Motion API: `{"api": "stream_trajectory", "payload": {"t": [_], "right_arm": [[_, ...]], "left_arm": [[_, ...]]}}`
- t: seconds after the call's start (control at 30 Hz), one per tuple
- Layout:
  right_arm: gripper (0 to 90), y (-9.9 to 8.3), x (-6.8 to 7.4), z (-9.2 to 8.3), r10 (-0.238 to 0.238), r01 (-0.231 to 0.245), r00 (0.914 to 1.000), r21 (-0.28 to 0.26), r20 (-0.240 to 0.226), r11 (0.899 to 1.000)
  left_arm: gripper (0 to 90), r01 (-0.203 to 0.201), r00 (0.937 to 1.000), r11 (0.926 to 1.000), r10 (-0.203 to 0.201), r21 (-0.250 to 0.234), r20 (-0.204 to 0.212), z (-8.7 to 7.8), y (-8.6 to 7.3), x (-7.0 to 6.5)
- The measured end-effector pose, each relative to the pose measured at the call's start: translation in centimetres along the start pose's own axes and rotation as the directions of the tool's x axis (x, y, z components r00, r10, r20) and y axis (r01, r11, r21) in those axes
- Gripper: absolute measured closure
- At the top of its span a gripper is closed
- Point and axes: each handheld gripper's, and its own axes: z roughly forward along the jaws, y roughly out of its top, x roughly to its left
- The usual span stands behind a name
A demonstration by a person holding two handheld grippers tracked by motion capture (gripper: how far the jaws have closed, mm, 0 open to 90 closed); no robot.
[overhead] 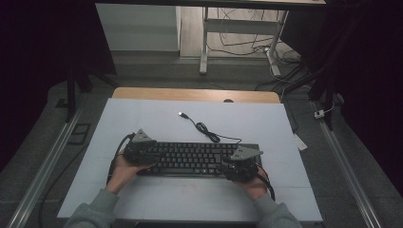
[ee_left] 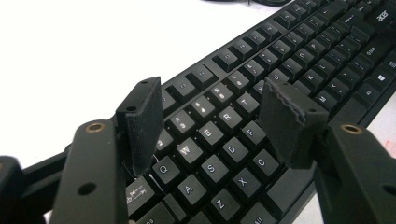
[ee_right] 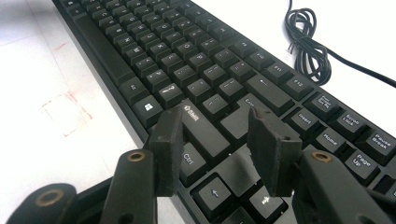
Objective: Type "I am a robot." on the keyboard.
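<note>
A black keyboard point(overhead: 190, 158) lies flat on the white mat point(overhead: 142, 118), near the front of the table. My left gripper point(overhead: 146, 154) is over its left end. In the left gripper view this gripper point(ee_left: 215, 121) stands open above the letter keys point(ee_left: 219, 116), with nothing between its pads. My right gripper point(overhead: 233, 165) is over the keyboard's right end. In the right gripper view it point(ee_right: 217, 144) stands open just above the Shift and Ctrl keys point(ee_right: 196, 135), gripping nothing. The keyboard's cable point(overhead: 204, 128) curls away behind it.
The cable's coil point(ee_right: 308, 46) and USB plug point(overhead: 181, 114) lie loose on the mat behind the keyboard. A faint red square point(ee_right: 65, 112) is drawn on the mat in front of it. The wooden table edge point(overhead: 195, 94) runs along the back, with desk legs point(overhead: 203, 57) beyond.
</note>
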Motion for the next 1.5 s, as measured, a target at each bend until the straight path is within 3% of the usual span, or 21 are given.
{"api": "stream_trajectory", "payload": {"t": [0.13,0.37,0.6,0.83,1.33,1.5], "right_arm": [[55.6,0.0,0.1,0.1,-0.002,0.002,1.0,0.003,-0.002,1.0],[55.4,0.1,0.2,0.3,-0.008,0.009,1.0,0.01,-0.005,1.0],[55.1,0.1,0.3,0.4,-0.013,0.013,0.9999,0.014,-0.005,1.0],[54.8,0.0,0.2,0.5,-0.013,0.013,0.9999,0.018,-0.003,1.0],[54.4,0.0,0.2,0.6,-0.014,0.014,0.9999,0.026,0.0,1.0],[54.4,0.0,0.2,0.6,-0.014,0.014,0.9999,0.022,-0.001,1.0]], "left_arm": [[49.8,-0.023,0.9997,0.9997,0.023,-0.009,0.011,0.3,0.1,-0.4],[87.7,-0.05,0.9976,0.9986,0.051,-0.015,0.048,0.9,0.5,-1.0],[88.7,-0.068,0.995,0.9975,0.067,0.018,0.074,2.5,0.9,-1.7],[88.7,-0.074,0.9952,0.9961,0.07,0.049,0.068,3.7,0.9,-2.1],[88.7,-0.08,0.9956,0.9934,0.076,0.082,0.056,4.5,0.7,-2.2],[88.7,-0.076,0.996,0.9944,0.073,0.073,0.051,4.5,0.7,-2.2]]}}
